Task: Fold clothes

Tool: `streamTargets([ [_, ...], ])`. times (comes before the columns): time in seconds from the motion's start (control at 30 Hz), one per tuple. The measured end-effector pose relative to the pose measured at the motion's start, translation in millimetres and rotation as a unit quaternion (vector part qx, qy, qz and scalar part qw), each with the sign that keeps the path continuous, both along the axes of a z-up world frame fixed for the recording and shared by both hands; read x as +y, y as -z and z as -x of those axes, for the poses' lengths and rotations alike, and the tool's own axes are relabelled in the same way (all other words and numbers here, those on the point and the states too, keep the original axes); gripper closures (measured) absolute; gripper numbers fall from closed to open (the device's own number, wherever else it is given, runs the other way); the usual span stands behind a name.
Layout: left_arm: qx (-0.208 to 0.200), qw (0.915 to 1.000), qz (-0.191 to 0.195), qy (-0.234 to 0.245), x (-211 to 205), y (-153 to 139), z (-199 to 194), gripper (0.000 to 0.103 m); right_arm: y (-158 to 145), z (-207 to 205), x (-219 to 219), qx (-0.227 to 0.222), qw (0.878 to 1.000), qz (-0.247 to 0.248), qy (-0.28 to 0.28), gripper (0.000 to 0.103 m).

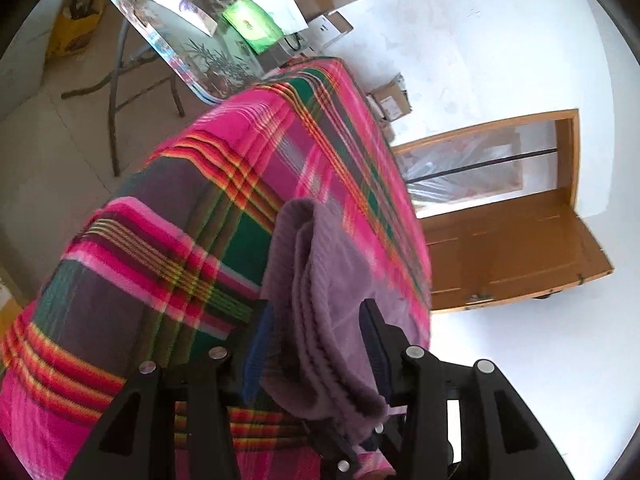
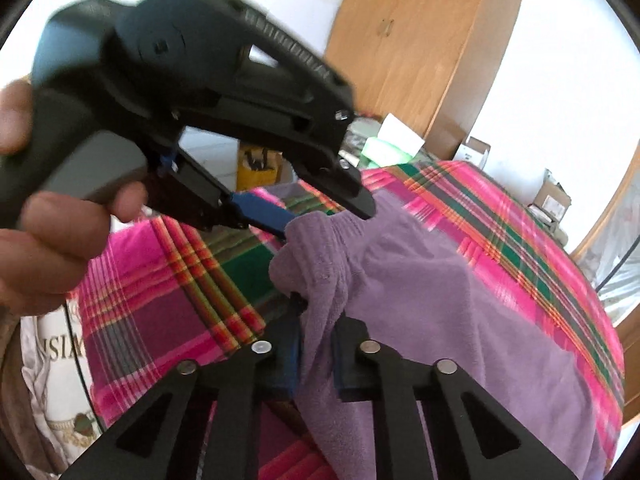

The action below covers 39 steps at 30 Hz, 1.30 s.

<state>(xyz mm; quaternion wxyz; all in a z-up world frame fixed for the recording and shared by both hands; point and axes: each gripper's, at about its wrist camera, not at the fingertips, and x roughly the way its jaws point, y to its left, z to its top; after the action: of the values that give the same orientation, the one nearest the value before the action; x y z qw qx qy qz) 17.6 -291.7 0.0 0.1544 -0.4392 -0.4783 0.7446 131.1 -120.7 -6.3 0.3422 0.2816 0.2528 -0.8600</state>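
White walls and wooden doors frame the room where we work over a bed spread with a pink, green and purple plaid blanket (image 1: 208, 208). On that blanket lies the purple fleece garment (image 2: 460, 320), its body spread flat across the plaid in the right wrist view while one bunched edge rises toward us. Our right gripper (image 2: 316, 344) is clamped on that raised fold, the fleece squeezed tight between its blue-padded fingers. Our left gripper (image 2: 324, 216), seen in the same view held by a hand (image 2: 44, 240), meets the garment's ribbed edge farther along. From the left wrist camera, a thick gathered roll of the purple cloth passes between the left gripper's fingers (image 1: 260, 344); the jaws stand wide around it, and we cannot tell whether the pads actually press on the fabric. Beyond the bed stands a folding table (image 1: 176, 56) with a glossy printed top, carrying a green packet (image 1: 252, 26) and papers. Cardboard boxes (image 1: 390, 100) sit by the wall, and a tall wooden wardrobe (image 2: 420, 40) stands behind.
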Motion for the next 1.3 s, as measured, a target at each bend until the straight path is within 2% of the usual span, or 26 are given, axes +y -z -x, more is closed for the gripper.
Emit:
streamTargets([
  [0.13, -0.007, 0.9999, 0.006, 0.008, 4.3, -0.2, 7.7, 0.056, -7.3, -6.6, 6.5, 0.007, 1.0, 0.026, 0.0, 0.094],
  [0.23, -0.014, 0.9997, -0.004, 0.017, 6.5, 2.5, 14.8, 0.056, -12.8, -10.4, 8.3, 0.013, 0.999, 0.043, 0.0, 0.094],
  [0.5, -0.03, 0.9976, -0.008, 0.062, 26.8, 6.1, 36.9, 0.057, -18.2, -7.6, 16.9, 0.003, 0.998, 0.07, -0.002, 0.094],
  [0.57, -0.036, 0.9972, -0.012, 0.064, 31.3, 7.5, 42.4, 0.065, -19.7, -7.6, 18.8, 0.0, 0.997, 0.075, -0.003, 0.094],
  [0.63, -0.04, 0.9971, -0.004, 0.065, 33.0, 7.5, 47.0, 0.079, -20.0, -8.8, 19.3, 0.001, 0.997, 0.073, -0.003, 0.094],
  [0.73, -0.039, 0.9973, -0.008, 0.062, 29.9, 6.6, 52.3, 0.085, -20.9, -8.4, 21.3, -0.001, 0.997, 0.075, -0.003, 0.094],
  [0.93, -0.016, 0.9979, -0.003, 0.063, 29.6, 2.5, 55.2, 0.089, -16.4, -3.6, 18.6, -0.004, 0.998, 0.066, -0.004, 0.095],
  [1.2, -0.01, 0.9982, 0.013, 0.057, 15.8, 4.3, 54.9, 0.09, -4.6, 13.0, -4.4, -0.026, 0.998, 0.051, -0.016, 0.095],
  [1.3, -0.021, 0.9983, 0.014, 0.054, 15.7, 12.1, 56.2, 0.09, 0.8, 19.7, -9.5, -0.047, 0.998, 0.048, -0.011, 0.095],
])
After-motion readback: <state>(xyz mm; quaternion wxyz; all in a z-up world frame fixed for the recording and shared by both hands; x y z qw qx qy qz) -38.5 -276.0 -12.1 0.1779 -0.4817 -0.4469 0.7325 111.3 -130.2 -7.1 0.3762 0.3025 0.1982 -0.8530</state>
